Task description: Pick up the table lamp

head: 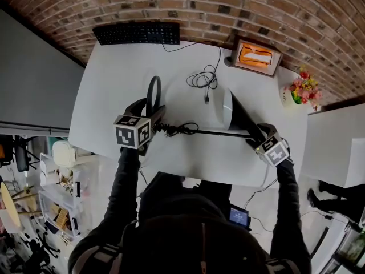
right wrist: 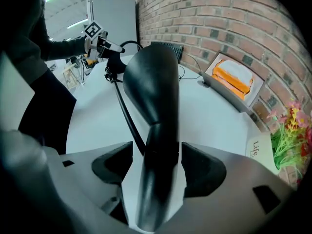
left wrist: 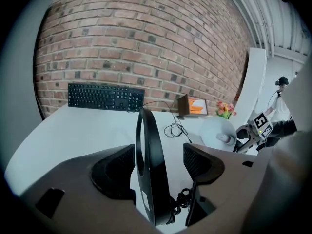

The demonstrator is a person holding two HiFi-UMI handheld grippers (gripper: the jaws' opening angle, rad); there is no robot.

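We see a black keyboard [head: 137,33] by the brick wall [head: 228,4], a loose cable [head: 204,80] on the white worktop [head: 114,84], an orange-filled box [head: 256,57] and flowers [head: 303,88] far right.

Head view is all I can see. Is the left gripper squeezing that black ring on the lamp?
Observer: No. The left gripper is open: the lamp's ring base stands between its jaws with a clear gap on one side.
Operator: And the right one?
Observer: The right gripper is open too. The lamp's neck lies between its jaws, and the white table shows through the gap beside it.
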